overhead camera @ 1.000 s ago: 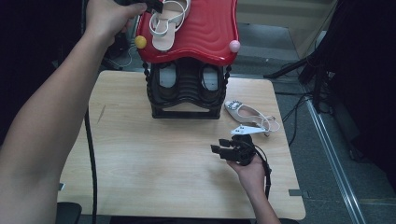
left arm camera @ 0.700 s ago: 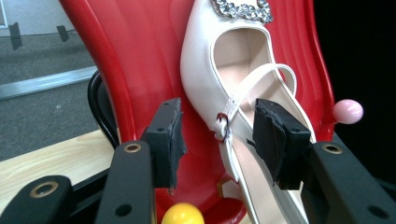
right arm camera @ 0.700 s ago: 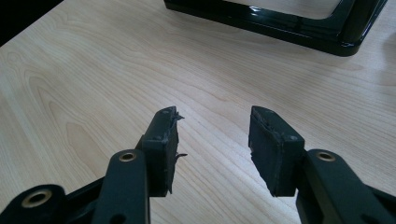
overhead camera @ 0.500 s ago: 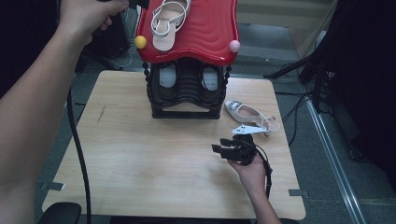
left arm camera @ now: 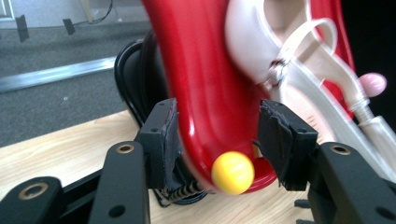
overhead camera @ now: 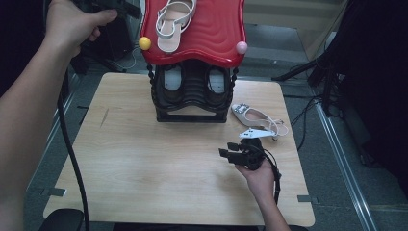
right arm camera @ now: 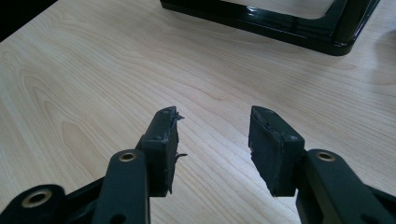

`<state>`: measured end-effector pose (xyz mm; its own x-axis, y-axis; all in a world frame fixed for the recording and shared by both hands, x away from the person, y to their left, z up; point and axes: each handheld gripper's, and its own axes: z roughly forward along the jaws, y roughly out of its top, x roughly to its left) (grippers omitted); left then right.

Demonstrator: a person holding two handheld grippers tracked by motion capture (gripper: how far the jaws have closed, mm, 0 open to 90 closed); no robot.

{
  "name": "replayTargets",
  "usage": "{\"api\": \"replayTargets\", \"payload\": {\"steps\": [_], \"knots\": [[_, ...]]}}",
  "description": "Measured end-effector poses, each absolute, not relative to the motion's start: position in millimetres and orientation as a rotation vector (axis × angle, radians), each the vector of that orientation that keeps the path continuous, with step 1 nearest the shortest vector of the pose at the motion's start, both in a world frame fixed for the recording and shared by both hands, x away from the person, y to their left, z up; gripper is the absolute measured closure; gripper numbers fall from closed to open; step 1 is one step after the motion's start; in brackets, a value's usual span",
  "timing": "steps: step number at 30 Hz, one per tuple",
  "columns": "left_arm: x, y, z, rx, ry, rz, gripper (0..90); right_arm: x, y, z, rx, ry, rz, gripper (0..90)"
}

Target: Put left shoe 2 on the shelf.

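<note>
On the red rack top (overhead camera: 211,29) at the desk's far edge one sandal (overhead camera: 172,21) already lies, the left gripper (left arm camera: 217,140) just opening wide and empty beside it, while the second sandal (overhead camera: 257,118) waits near the right edge, the right gripper (overhead camera: 235,150) open and empty.

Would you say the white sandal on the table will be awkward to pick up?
The white sandal has thin loose straps, so it probably flops if lifted by one. It looks light and may slide on the smooth table when nudged.
</note>
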<state>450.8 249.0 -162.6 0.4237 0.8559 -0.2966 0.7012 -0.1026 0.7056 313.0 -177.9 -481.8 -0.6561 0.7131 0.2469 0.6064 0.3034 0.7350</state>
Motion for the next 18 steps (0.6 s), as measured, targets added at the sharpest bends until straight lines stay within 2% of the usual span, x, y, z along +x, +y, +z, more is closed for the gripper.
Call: {"api": "replayTargets", "payload": {"steps": [18], "knots": [[446.7,273.4,-211.7,1.858,1.352,0.201,47.7,314.5,-179.4,-482.4,1.243,2.423,1.283,53.8]]}}
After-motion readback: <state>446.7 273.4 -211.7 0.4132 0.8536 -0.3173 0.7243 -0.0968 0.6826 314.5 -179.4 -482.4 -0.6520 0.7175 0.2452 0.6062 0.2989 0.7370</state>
